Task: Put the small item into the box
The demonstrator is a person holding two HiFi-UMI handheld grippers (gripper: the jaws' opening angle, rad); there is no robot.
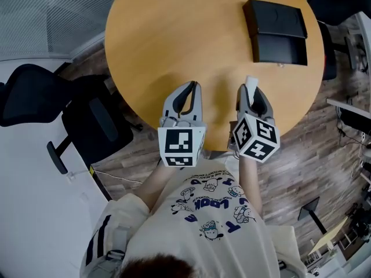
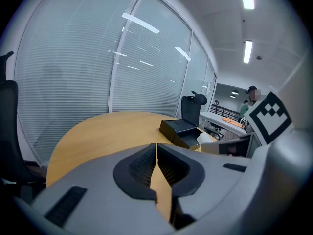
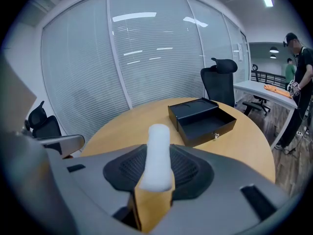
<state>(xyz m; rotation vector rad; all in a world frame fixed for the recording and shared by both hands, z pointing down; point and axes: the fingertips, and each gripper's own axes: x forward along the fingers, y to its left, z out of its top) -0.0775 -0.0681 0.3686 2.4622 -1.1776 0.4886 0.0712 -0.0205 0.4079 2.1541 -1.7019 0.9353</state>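
Note:
A black box [image 1: 278, 30] lies open on the far right of the round wooden table [image 1: 174, 33]; it also shows in the right gripper view [image 3: 203, 119] and the left gripper view [image 2: 182, 130]. My right gripper [image 1: 250, 87] hovers over the table's near edge, shut on a small white item [image 3: 158, 136] that sticks out past the jaw tips [image 1: 250, 81]. The box stands well ahead of it and a little to the right. Beside it, my left gripper [image 1: 190, 87] is shut with nothing between its jaws [image 2: 156, 147].
A black office chair [image 1: 75, 114] stands at the table's left, and another [image 3: 220, 80] behind the box. A glass wall with blinds [image 3: 146, 53] runs beyond the table. People stand at a far desk [image 3: 274, 89] on the right.

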